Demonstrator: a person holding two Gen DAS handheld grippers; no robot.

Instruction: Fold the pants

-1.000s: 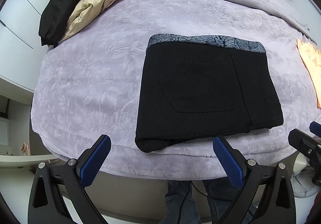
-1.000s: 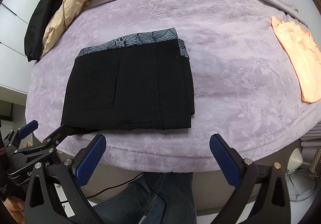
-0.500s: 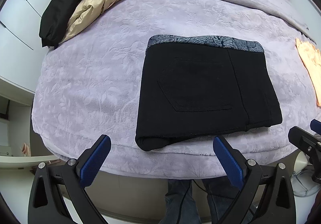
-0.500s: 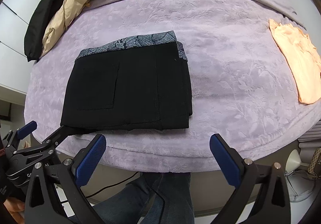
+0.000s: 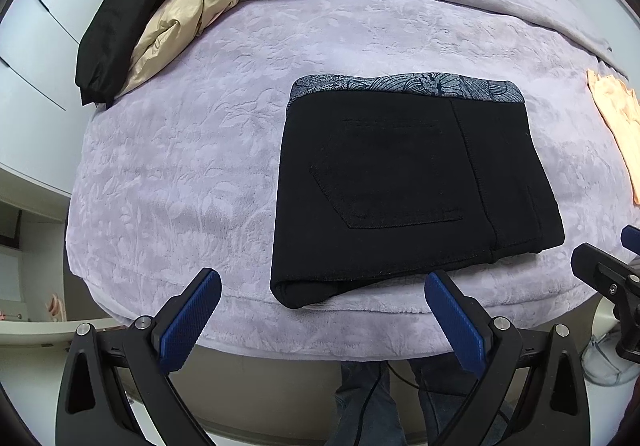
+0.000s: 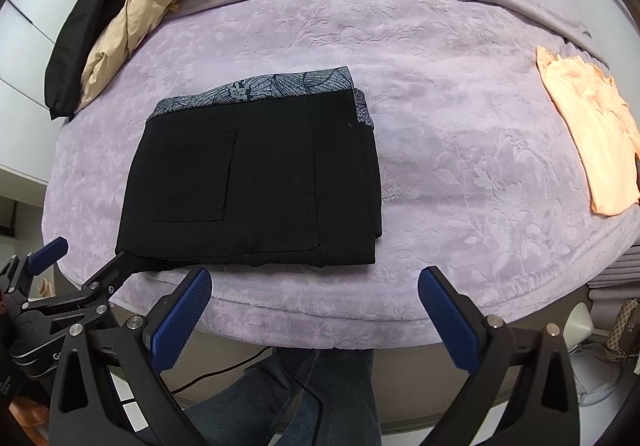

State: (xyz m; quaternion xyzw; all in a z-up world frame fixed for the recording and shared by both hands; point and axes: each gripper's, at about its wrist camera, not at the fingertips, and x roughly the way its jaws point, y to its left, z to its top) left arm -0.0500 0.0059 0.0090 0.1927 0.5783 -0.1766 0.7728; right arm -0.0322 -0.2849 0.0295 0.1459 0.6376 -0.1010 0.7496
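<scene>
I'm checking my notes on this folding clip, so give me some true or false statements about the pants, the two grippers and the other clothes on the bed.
1. The black pants lie folded in a compact rectangle on the purple blanket. True.
2. The left gripper is clamped on the pants. False: its jaws stand open, short of the fabric.
3. A peach garment lies to the right of the pants, apart from them. True.
4. The right gripper holds the patterned waistband. False: it is open and empty, at the near edge.
5. A beige jacket lies at the far left. True.
</scene>
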